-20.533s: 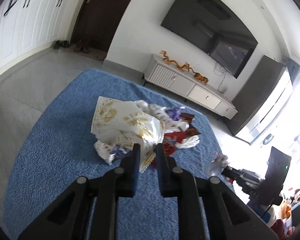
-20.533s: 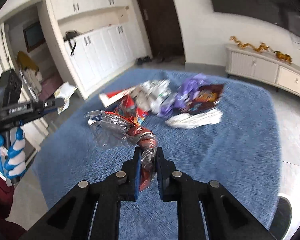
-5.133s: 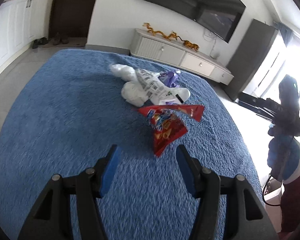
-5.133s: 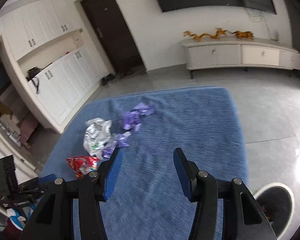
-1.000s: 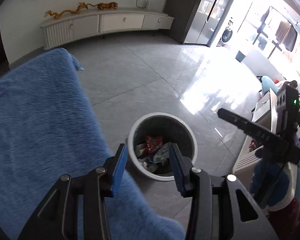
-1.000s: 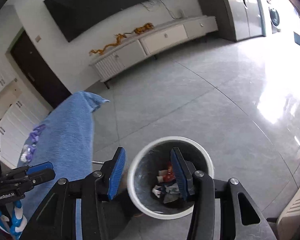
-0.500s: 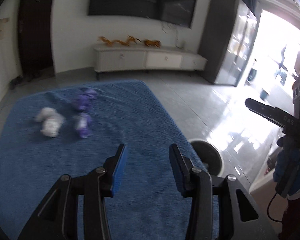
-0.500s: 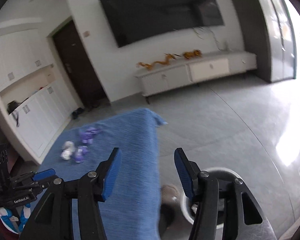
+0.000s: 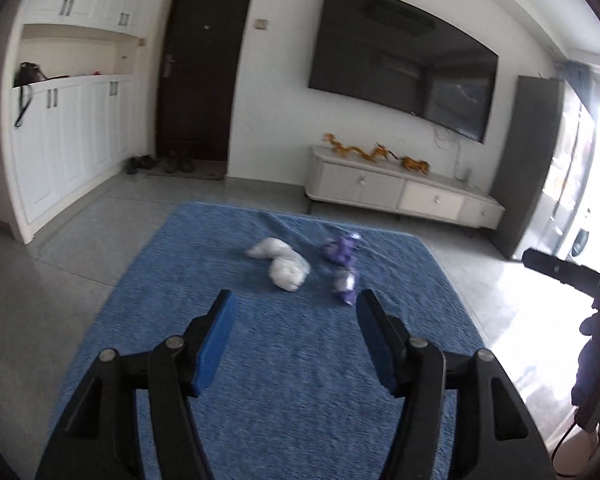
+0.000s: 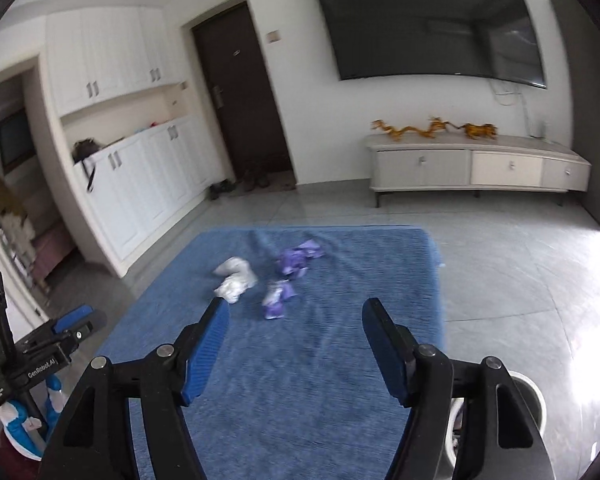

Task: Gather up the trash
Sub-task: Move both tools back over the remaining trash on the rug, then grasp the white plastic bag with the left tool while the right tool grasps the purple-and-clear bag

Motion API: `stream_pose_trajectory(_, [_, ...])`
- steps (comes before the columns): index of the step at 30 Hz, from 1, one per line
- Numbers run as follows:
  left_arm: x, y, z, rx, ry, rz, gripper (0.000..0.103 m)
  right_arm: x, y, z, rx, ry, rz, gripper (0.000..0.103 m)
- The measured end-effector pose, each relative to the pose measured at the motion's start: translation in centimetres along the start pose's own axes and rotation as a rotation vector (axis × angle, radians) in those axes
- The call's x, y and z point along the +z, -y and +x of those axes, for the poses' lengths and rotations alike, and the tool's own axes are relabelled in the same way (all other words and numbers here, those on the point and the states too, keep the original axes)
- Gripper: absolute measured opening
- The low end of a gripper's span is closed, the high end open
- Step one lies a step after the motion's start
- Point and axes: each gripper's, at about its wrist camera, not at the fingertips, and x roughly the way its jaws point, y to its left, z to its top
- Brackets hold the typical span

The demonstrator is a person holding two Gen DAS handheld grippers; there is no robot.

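Trash lies on the blue rug [image 9: 292, 360]: a white wad [image 9: 286, 268] next to two purple wrappers. One purple wrapper [image 9: 340, 249] sits farther back, and the other purple wrapper [image 9: 346, 281] is nearer, just right of the white wad. The pieces are close together but look apart.

The left claw [image 9: 294, 320] hangs above the rug. Its jaws are opening and nothing is between them. The trash is ahead of its blue pads [image 9: 216, 340], not touching.

The right claw [image 10: 294, 326] also hangs over the rug with its jaws opening and nothing in them. A white bin [image 10: 534, 398] stands on the gray floor at the bottom right, partly hidden behind this claw. The wad [image 10: 234, 282] lies just past its left tip.
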Motion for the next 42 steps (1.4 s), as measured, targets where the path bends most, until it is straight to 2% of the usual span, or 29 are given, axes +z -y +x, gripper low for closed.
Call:
stream_pose_trajectory(6, [0.2,-1.4,1.8,0.026,-0.009,-0.013,0.06,-0.1,-2.3,4.4,0.04,-0.063,-0.039,0.067])
stream_pose_trajectory(10, [0.1,-1.9,4.7,0.026,-0.067,0.012,0.06,-0.2,-2.2,7.6,0.053,-0.107,-0.039,0.067])
stream_pose_trajectory(17, [-0.6,-3.2,11.9,-0.04,-0.218,-0.016,0.06,-1.0,-0.6,13.5,0.077,-0.183,-0.006,0.067])
stream_pose_trajectory(22, [0.4,-2.6,17.4,-0.096,-0.278,-0.02,0.06,-1.3,0.8,18.5,0.116,-0.243,0.035,0.06])
stream_pose_trajectory(30, [1.0,-1.3,26.0,-0.118,-0.372,0.011,0.059,-1.1,1.6,24.0,0.183,-0.294,0.087,0.052])
stream_pose_trajectory(33, [0.6,-1.5,27.9,-0.122,-0.395,0.02,0.051,-1.3,1.9,25.6,0.204,-0.311,0.103,0.051])
stream_pose_trajectory(35, [0.3,-1.5,28.7,-0.143,-0.408,0.026,0.034,-1.5,1.9,26.3,0.209,-0.321,0.111,0.049])
stream_pose_trajectory(38, [0.2,-1.4,28.9,-0.153,-0.396,0.036,0.024,-2.0,2.1,27.3,0.213,-0.347,0.129,0.039])
stream_pose_trajectory(40, [0.0,-1.4,28.4,-0.165,-0.394,0.032,0.021,-2.4,2.5,27.4,0.246,-0.353,0.163,0.028])
stream_pose_trajectory(42, [-0.4,-1.4,27.3,-0.18,-0.395,0.03,0.02,-2.7,2.7,26.6,0.254,-0.346,0.177,0.026])
